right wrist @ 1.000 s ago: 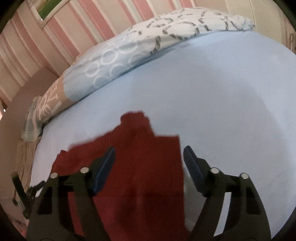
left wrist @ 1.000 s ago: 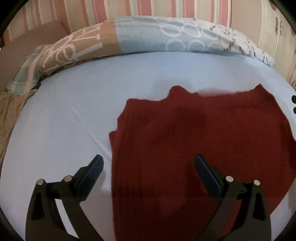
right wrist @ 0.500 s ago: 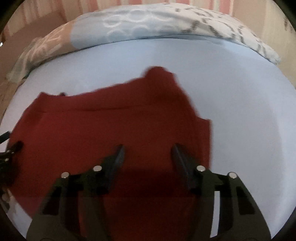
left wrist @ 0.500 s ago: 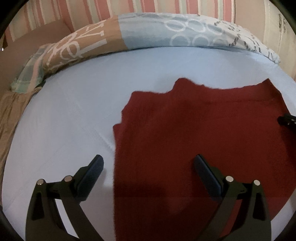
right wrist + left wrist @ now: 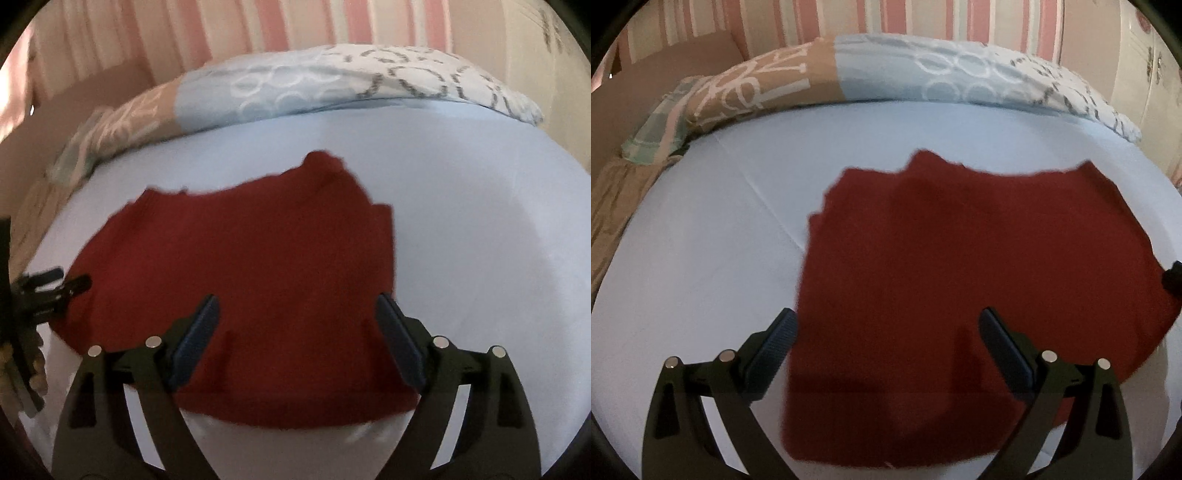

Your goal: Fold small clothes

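Left gripper (image 5: 886,334) spread wide, nothing pinched, poised over the near left edge of the red knit garment (image 5: 960,280). Right gripper (image 5: 295,319) likewise apart after just opening, empty, above the garment's near right edge. Likely positioned so for taking both near corners for a fold. Garment spread flat mid-bed on the pale blue sheet (image 5: 701,258), well short of the patterned pillow (image 5: 942,74). No legible brand; large pale letters on the pillow's tan end unreadable.
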`<state>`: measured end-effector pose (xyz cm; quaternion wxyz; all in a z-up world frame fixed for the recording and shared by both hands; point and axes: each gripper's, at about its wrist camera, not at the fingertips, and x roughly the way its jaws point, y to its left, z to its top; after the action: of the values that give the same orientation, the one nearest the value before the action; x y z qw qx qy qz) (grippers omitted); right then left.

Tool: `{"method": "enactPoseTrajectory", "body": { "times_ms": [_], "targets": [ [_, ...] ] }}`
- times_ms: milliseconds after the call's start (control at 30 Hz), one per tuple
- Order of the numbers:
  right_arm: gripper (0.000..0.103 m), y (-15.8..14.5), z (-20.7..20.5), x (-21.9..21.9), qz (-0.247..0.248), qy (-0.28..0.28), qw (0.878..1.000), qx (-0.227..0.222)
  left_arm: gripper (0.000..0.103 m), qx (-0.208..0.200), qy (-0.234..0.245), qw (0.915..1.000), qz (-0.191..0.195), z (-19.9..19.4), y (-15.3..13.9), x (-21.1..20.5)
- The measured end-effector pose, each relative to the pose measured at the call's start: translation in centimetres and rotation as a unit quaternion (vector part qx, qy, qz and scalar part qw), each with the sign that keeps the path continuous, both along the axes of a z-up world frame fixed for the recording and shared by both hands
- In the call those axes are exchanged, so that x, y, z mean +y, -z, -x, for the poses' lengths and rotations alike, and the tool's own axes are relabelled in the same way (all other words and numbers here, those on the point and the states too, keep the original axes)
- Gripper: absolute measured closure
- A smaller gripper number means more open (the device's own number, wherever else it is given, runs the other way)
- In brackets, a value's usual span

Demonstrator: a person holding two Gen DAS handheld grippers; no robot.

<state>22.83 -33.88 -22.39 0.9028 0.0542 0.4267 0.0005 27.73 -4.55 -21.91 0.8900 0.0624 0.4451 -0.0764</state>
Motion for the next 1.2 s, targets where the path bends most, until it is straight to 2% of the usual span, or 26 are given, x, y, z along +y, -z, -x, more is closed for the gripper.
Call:
{"method": "enactPoseTrajectory", "body": {
  "times_ms": [100, 133, 300, 400, 467, 567, 733, 900, 1200],
  "targets": [
    [0.033, 2.7, -0.8, -1.9, -0.008, 0.043, 0.998, 0.054, 0.004, 0.007, -0.002, 0.9998, -0.017, 0.6, 0.8, -0.6],
    [0.038, 3.2, -0.8, -2.5, -0.018, 0.055, 0.997, 0.058, 0.004, 0.008, -0.002, 0.9998, -0.019, 0.7, 1.0, -0.6],
    [0.038, 2.6, 0.3, -3.1, -0.044, 0.035, 0.998, 0.039, 0.004, 0.009, -0.004, 0.9996, -0.028, 1.0, 1.0, -0.9],
    [0.027, 0.0, 2.1, -3.8, -0.084, 0.041, 0.996, -0.009, 0.004, 0.005, -0.006, 0.9999, -0.010, 1.2, -0.2, -1.2],
    [0.015, -1.4, 3.1, -4.1, -0.081, 0.046, 0.995, -0.035, 0.004, -0.005, -0.005, 1.0000, -0.001, 1.6, -1.2, -1.6],
    [0.007, -2.8, 4.6, -4.2, -0.066, 0.052, 0.995, -0.061, 0.004, -0.016, -0.004, 0.9998, 0.006, 2.3, -2.2, -2.4],
    [0.006, -2.3, 5.1, -4.0, -0.026, 0.056, 0.997, -0.055, 0.004, -0.012, 0.009, 0.9998, 0.010, 3.0, -2.2, -3.8],
    [0.003, -1.6, 5.9, -3.5, -0.020, 0.066, 0.996, -0.054, 0.004, 0.000, 0.005, 0.9996, 0.029, 3.8, -2.2, -4.1],
    [0.003, -1.3, 6.5, -3.1, -0.007, 0.073, 0.996, -0.043, 0.003, -0.017, -0.004, 0.9997, 0.015, 5.1, -3.1, -4.6]
  ]
}}
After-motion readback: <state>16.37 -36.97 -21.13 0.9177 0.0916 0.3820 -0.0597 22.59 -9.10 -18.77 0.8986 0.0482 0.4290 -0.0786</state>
